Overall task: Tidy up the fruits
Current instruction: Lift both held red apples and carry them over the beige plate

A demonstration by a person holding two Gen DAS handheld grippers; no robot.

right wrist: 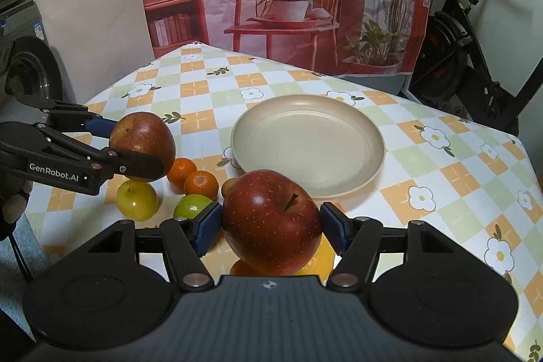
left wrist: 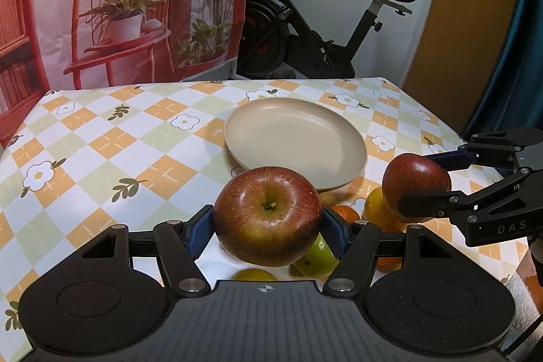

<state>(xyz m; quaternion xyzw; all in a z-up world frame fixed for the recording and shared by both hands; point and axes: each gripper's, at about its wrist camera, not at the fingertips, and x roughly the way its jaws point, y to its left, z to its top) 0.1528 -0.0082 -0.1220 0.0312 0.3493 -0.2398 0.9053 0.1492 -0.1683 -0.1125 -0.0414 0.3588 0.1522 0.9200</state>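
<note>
We are holding one apple in each of our two black tongs, up in the air above the table. Our left gripper (left wrist: 268, 228) is squeezing a big round red apple with green patches (left wrist: 268, 216) between its blue pads, one pad on each side, so the apple is not falling. Its little stem dimple is facing up at us. Our right gripper (right wrist: 271, 223) is squeezing a dark red shiny apple with tiny pale dots (right wrist: 271, 221) the same way, and its brown stem is leaning to one side.

We are keeping both apples lifted, we think, because we are getting ready to carry them to the round beige plate (right wrist: 370, 131). The plate is sitting on the checked tablecloth with white flowers (right wrist: 441, 178), just past the apples, and nothing is lying in it yet. So the sorting looks like it is only starting.

The other fruits are waiting in a small bunch on the cloth, near the plate and under our grippers. We are seeing two small orange mandarins (right wrist: 201, 184) touching each other, a round yellow fruit (right wrist: 137, 199) beside them, and a green fruit (right wrist: 191, 206) partly hidden behind a blue pad. Something yellow is also lying under the dark red apple, but we cannot tell what it is.
</note>
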